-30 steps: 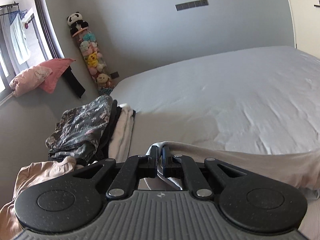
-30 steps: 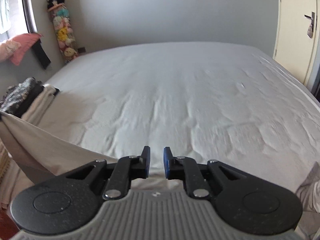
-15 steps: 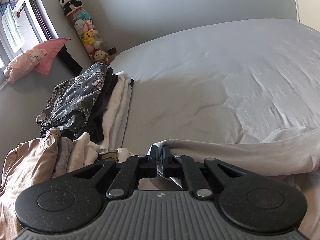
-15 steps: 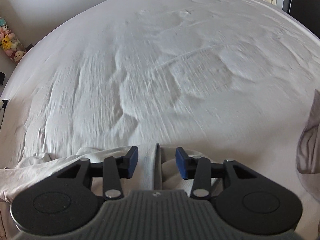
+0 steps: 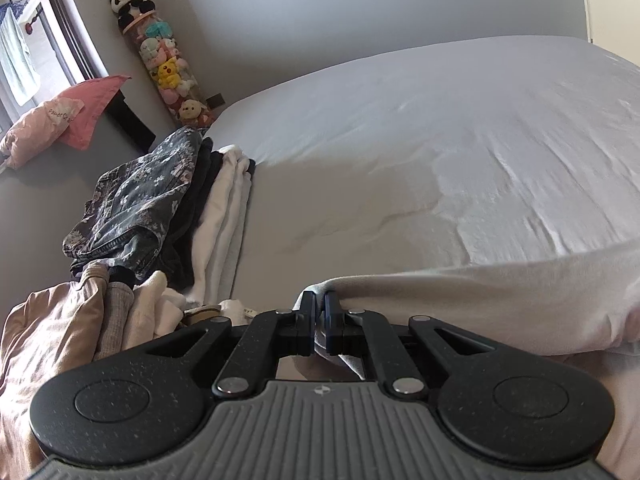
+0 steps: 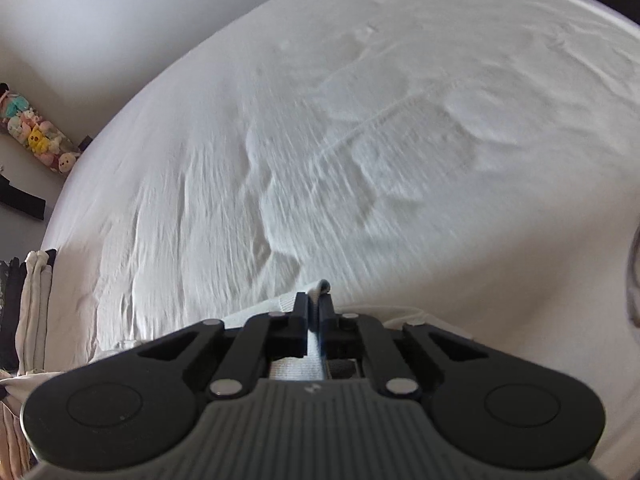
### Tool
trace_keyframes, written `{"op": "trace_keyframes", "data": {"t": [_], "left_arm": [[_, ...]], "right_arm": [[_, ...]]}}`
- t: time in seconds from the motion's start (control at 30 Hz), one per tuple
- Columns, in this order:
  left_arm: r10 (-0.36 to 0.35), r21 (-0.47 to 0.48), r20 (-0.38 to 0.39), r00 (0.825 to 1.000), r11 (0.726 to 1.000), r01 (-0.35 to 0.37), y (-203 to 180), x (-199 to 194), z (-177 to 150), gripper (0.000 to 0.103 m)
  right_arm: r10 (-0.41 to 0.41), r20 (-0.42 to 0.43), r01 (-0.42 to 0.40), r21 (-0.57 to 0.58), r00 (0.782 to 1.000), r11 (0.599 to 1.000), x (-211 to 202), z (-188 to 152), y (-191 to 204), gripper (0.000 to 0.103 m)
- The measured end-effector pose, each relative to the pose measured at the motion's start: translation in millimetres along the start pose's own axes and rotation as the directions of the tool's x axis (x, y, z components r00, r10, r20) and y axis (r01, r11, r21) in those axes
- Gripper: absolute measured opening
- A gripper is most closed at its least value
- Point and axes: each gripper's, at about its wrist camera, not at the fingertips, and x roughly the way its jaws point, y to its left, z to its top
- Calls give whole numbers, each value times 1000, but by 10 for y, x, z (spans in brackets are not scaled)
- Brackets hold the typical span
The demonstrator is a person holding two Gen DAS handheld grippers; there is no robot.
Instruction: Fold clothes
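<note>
Currently the left tongs (image 5: 319, 312) are pinched onto an edge of the pale garment (image 5: 480, 300), and the right tongs (image 6: 314, 312) are clamped on another edge of it, the cloth hanging just above the bed (image 6: 360, 140). Judged soft, light and limp, it will sag between grips. Hold it at hems or corners, spaced well apart.

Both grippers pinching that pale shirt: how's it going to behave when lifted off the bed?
Likely floppy: the pale shirt sags between the left gripper and its far end. Probably light, being thin and bunched in the right gripper. It may slip, since only a narrow fold sits between those fingers.
</note>
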Motion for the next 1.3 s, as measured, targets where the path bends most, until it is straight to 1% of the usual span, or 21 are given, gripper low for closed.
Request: {"op": "trace_keyframes", "data": {"t": [0.1, 0.17, 0.23, 0.3, 0.4, 0.5, 0.53, 0.6, 0.63, 0.67, 0.73, 0.8, 0.87, 0.97, 1.13, 1.23, 1.3], "left_arm": [[-66, 18, 30, 997, 998, 65, -172, -159, 78, 5], [-134, 45, 51, 990, 990, 131, -366, -267, 124, 5], [-207, 79, 65, 976, 976, 201, -583, -360, 157, 5], [-279, 119, 68, 958, 956, 270, -814, -431, 178, 5], [-370, 186, 54, 928, 916, 354, -1189, -480, 180, 5], [-449, 228, 20, 894, 872, 433, -1537, -440, 166, 5], [-470, 232, 8, 883, 859, 456, -1627, -417, 164, 5], [-523, 254, -27, 852, 821, 512, -1806, -359, 143, 6], [-542, 272, -39, 840, 803, 531, -1873, -338, 134, 7], [-553, 300, -45, 832, 787, 540, -1914, -341, 110, 8], [-575, 355, -58, 816, 752, 555, -1992, -352, 61, 14], [-576, 406, -45, 816, 736, 542, -1970, -436, 2, 15], [-576, 448, -56, 816, 716, 536, -1868, -477, -11, 17], [-542, 502, -61, 838, 709, 495, -1652, -519, -33, 21], [-480, 565, -116, 870, 688, 455, -1349, -485, -214, 33], [-439, 602, -147, 886, 672, 433, -1167, -463, -322, 33], [-409, 622, -174, 896, 659, 422, -1116, -388, -407, 34]], "right_arm": [[-47, 108, 50, -23, 993, 999, -415, 101, -44, 5], [-93, 178, 98, -19, 980, 995, -688, 154, -125, 5], [-148, 246, 153, -3, 958, 988, -947, 201, -244, 5], [-211, 300, 214, 24, 930, 977, -1187, 227, -392, 5], [-307, 355, 299, 80, 883, 951, -1521, 244, -648, 5], [-397, 376, 368, 149, 837, 918, -1788, 218, -923, 5], [-421, 373, 384, 174, 827, 907, -1855, 210, -1018, 5], [-470, 363, 416, 221, 804, 882, -1968, 172, -1215, 5], [-490, 359, 431, 236, 794, 871, -2002, 149, -1288, 5], [-507, 354, 444, 248, 786, 861, -2029, 127, -1356, 5], [-527, 344, 462, 257, 777, 849, -2052, 88, -1460, 5], [-538, 334, 474, 258, 774, 842, -2050, 30, -1532, 5], [-547, 327, 485, 255, 771, 837, -2044, -22, -1573, 5], [-555, 326, 501, 241, 765, 831, -1968, -25, -1567, 5], [-566, 344, 530, 201, 750, 824, -1877, -17, -1489, 5], [-566, 346, 531, 201, 748, 823, -1862, 0, -1470, 5], [-568, 346, 533, 199, 747, 823, -1861, 2, -1459, 5]]}}
